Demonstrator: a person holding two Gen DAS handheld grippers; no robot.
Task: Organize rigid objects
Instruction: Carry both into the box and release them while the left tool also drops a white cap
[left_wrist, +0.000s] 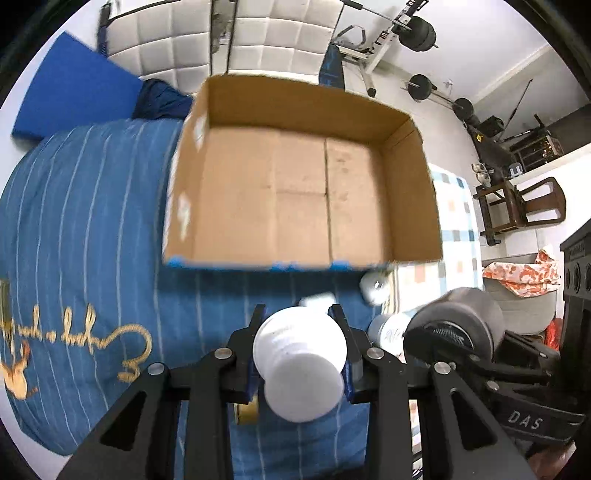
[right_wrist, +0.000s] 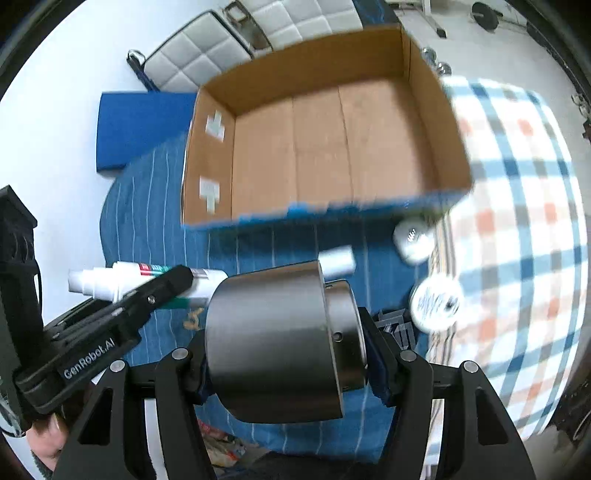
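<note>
My left gripper (left_wrist: 299, 325) is shut on a white plastic bottle (left_wrist: 301, 363), held above the blue bedspread in front of an open cardboard box (left_wrist: 415, 192). The same bottle shows in the right wrist view (right_wrist: 107, 282), gripped by the left gripper's black fingers (right_wrist: 166, 284). My right gripper (right_wrist: 288, 354) is shut on a grey metal cylinder (right_wrist: 273, 343), held near the box (right_wrist: 439, 122), whose inside holds nothing. That cylinder also shows at the right of the left wrist view (left_wrist: 458, 325).
Two round silver-white tins (right_wrist: 413, 238) (right_wrist: 436, 301) and a small white piece (right_wrist: 336, 260) lie on the bed near the box's front right corner. A checked blanket (right_wrist: 517, 221) covers the right side. A blue pillow (left_wrist: 74, 92) lies far left. Gym gear stands behind.
</note>
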